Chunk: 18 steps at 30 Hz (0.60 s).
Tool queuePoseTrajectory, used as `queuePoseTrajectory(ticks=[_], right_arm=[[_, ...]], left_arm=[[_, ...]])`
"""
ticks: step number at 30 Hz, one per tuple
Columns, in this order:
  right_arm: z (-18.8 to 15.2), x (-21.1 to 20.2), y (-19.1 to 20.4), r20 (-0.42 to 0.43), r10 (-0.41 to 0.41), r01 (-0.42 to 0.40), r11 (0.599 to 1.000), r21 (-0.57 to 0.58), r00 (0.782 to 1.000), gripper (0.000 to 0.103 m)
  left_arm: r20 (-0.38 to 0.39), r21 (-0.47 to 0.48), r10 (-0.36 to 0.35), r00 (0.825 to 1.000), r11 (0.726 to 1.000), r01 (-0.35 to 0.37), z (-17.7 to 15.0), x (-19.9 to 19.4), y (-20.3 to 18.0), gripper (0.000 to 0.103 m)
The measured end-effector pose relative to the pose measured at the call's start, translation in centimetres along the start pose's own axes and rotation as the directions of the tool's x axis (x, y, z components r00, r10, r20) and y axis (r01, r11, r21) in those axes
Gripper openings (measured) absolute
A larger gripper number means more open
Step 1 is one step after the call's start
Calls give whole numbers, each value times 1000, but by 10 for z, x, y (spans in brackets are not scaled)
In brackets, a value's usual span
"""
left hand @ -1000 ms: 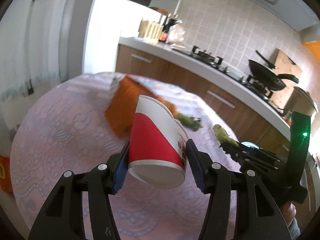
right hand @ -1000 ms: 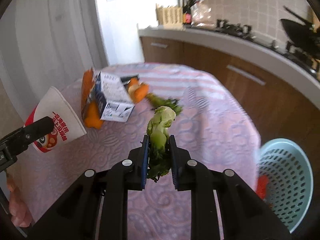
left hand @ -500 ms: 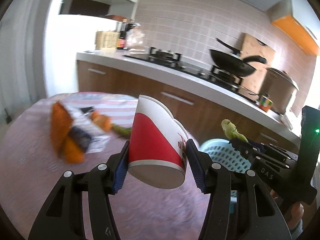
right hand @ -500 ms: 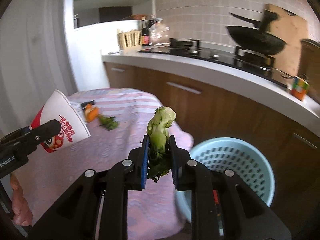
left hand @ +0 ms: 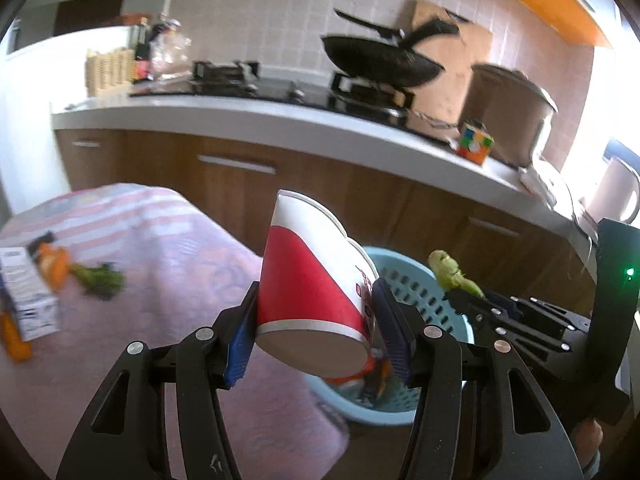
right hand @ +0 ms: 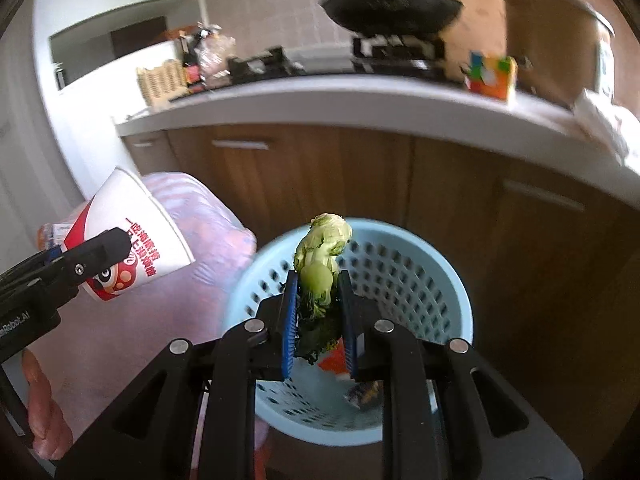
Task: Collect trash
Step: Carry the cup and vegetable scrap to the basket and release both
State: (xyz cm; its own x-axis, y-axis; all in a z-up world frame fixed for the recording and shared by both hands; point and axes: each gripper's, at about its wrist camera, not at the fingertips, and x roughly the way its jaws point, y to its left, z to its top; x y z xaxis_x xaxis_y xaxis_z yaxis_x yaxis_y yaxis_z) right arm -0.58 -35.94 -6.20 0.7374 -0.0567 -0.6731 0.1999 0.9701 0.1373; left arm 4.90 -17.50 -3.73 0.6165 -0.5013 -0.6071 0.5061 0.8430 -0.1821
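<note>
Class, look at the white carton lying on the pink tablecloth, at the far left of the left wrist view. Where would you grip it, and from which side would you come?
Judging from the left wrist view, the white carton lies on its side on the tablecloth, with orange scraps close beside it. I would come from above and close the fingers across its two long flat faces near the middle. The view is blurred, so its exact pose is uncertain.

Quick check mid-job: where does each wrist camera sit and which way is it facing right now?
Left wrist: on the left gripper, facing the kitchen counter over the table edge; its fingers clamp a paper cup; the right gripper shows at right.
Right wrist: on the right gripper, looking down into the blue basket; its fingers clamp a vegetable scrap; the left gripper and a hand show at left.
Both views share the cup, scrap, basket and counter.
</note>
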Motion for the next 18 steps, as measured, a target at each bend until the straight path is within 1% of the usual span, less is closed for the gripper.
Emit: queuePoseTrajectory(ticks=[4,8,11,16,18], right_arm=[[-8,18,-22,-64,-7,10,999,49,998,17],[-14,31,-35,-109,-3,12,996,83,994,17],[-16,37,-41,-119,20,-7,994,110,993,17],[-13,44,-41,-136,9,6,994,111,991,18],[-13,45,-40,-140,17,0,993,117,990,20]], left_arm=[[-55,13,-9,998,1000,9,-4,29,-17,53],[-100,21,-6,995,1000,8,-10,48,-23,54],[-124,40,26,992,999,-21,-12,55,-25,73],[-120,24,36,992,999,-33,-14,49,-13,75],[-115,10,39,993,999,-38,-15,44,-7,78]])
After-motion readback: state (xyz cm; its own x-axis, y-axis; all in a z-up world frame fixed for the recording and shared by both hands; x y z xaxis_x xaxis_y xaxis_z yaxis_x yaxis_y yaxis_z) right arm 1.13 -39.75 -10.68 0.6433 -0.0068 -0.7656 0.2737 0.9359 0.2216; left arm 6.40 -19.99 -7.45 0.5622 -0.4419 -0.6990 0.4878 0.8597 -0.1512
